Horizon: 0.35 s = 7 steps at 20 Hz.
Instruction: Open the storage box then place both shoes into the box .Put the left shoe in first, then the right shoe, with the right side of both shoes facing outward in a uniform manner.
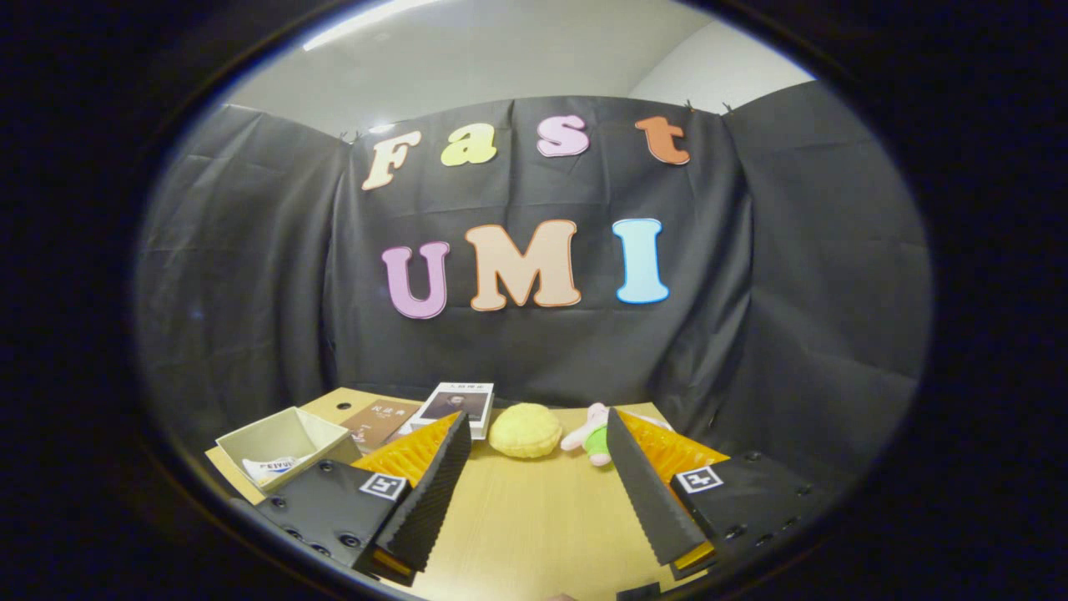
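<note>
My gripper (pixel 534 430) is open, its two black ribbed fingers (pixel 430 492) spread wide above the wooden table (pixel 534 517) with nothing between them. To the left of the left finger stands an open white box (pixel 284 442) with a white item lying inside it. I cannot make out any shoes.
Beyond the fingers lie a yellow round bun-like toy (pixel 525 431) and a small pink and green plush toy (pixel 591 436). Two books (pixel 455 406) lie at the table's far left, one brown (pixel 380 421). Black cloth walls close in behind and beside the table.
</note>
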Available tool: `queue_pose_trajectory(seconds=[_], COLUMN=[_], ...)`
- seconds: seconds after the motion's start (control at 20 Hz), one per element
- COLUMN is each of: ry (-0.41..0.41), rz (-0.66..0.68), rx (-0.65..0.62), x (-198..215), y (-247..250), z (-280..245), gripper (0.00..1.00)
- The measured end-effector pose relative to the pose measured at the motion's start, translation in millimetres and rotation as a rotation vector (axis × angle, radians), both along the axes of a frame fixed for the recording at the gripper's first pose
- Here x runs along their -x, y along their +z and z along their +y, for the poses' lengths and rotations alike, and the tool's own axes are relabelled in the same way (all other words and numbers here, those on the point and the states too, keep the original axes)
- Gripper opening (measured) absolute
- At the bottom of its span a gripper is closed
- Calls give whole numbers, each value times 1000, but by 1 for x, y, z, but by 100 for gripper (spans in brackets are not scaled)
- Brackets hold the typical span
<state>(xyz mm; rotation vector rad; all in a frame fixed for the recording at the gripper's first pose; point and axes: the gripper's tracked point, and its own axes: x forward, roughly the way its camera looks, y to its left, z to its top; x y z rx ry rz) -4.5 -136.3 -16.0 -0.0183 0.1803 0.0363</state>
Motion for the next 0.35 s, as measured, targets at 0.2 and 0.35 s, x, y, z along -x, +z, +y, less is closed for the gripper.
queue_pose_trajectory(seconds=[0.2,0.35], ry=[-6,0], rz=[-11,-22], rx=[-7,-18], x=[3,8], y=[1,1], z=[1,7], gripper=[100,100])
